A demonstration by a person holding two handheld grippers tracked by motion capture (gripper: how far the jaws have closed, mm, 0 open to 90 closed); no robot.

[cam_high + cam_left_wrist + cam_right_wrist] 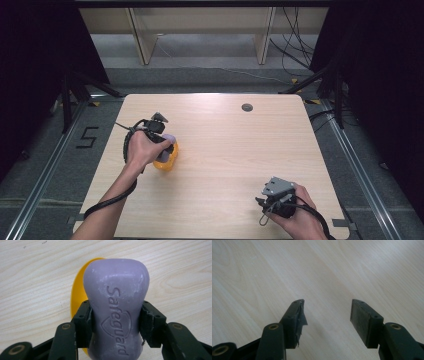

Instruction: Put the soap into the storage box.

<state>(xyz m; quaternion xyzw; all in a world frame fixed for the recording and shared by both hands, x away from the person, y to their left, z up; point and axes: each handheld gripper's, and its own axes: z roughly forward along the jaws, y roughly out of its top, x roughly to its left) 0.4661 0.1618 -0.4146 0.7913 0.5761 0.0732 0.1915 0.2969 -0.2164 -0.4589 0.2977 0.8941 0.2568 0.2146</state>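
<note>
Two risks, I judge: the right gripper idles nearest, fingers spread, empty over the desk. Farther off, the left gripper pinches a soap above a yellow dish; slick soap may squirt free.

Light wood-grain table, rounded corners, standing on grey carpeted floor; small dark round grommet set into tabletop near far edge, right of centre; yellow dish sitting on table at left side, cannot tell its exact shape; in left gripper view yellow rim shows against wood, partly hidden by purple soap bar held over it; rest of tabletop bare pale grain
</note>
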